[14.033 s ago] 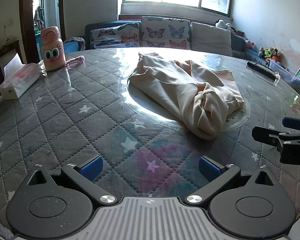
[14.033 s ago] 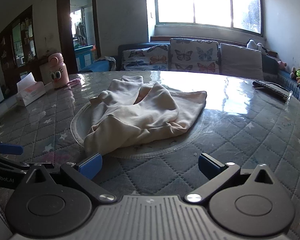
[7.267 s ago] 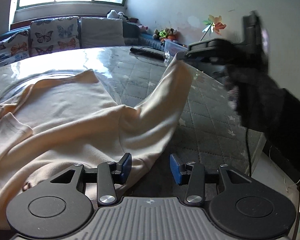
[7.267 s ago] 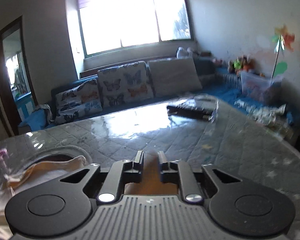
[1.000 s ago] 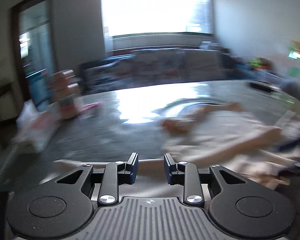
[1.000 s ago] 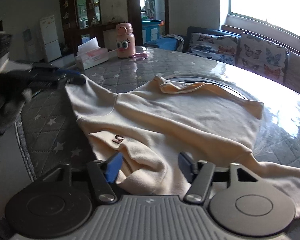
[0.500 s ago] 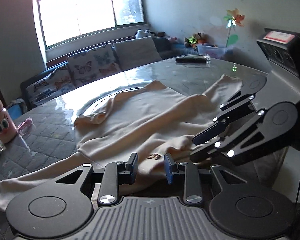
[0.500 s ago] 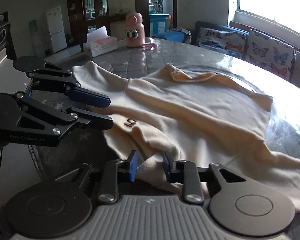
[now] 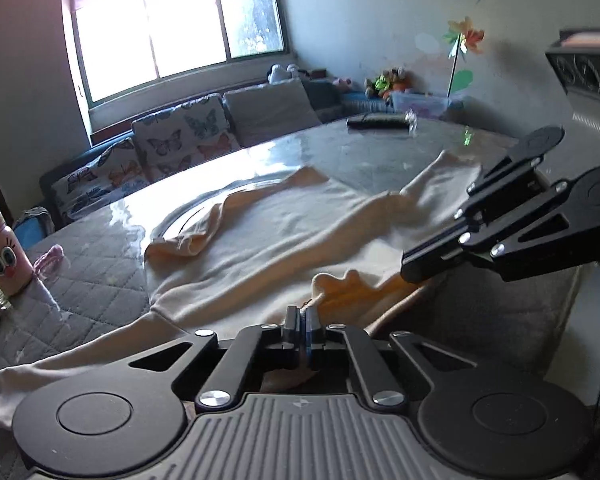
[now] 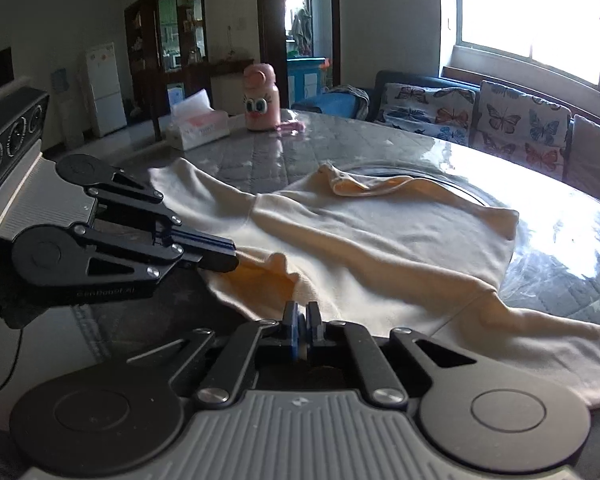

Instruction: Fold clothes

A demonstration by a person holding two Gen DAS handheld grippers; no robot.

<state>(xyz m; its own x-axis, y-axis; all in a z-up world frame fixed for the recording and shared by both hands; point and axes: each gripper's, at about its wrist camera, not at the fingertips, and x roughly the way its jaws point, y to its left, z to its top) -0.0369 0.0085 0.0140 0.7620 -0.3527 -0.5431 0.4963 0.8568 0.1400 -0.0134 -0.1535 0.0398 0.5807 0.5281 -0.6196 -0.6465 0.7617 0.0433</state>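
Both pairs of jaws have closed since half a second ago. Left gripper (image 9: 301, 317) now pinches the near hem of the cream sweatshirt (image 9: 284, 236), and the right gripper (image 10: 301, 315) is clamped on the same hem just beside it. Beyond them the sweatshirt lies spread across the quilted surface (image 10: 260, 160), one sleeve trailing to each side. Farther back stand a pink cartoon bottle (image 10: 260, 98) and a tissue box (image 10: 198, 126).

Window (image 9: 172, 36) backlight — tabletop (image 10: 556, 216) glare, fisheye-bent edges.
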